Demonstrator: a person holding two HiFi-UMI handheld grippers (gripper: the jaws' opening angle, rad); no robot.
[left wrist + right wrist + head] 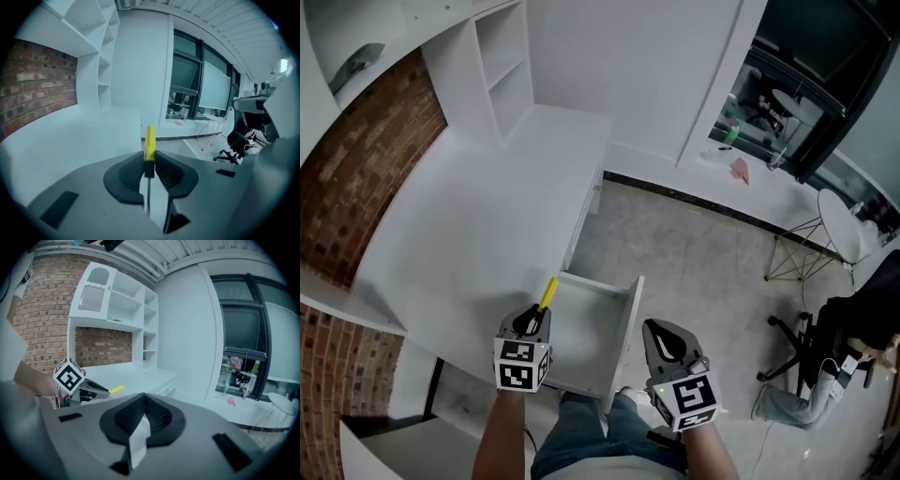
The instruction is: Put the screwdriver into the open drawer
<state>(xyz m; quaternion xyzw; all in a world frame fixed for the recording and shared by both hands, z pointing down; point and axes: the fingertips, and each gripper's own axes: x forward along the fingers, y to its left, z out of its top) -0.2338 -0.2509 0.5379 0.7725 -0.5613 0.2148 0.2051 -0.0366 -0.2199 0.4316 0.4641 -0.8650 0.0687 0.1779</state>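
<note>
Soft, even daylight fills the room. The white worktop (469,216) is bright, with only faint shadows and no harsh glare. Both gripper views are fisheye and bluish, bent at the edges and dark in the corners. The screwdriver (149,145) looks sharp, and the windows (190,79) slightly soft.

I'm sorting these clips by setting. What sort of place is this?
Probably an office or study room: a long white desk with an open drawer and built-in shelves runs along a brick wall, and a black office chair stands on the bare grey floor.
</note>
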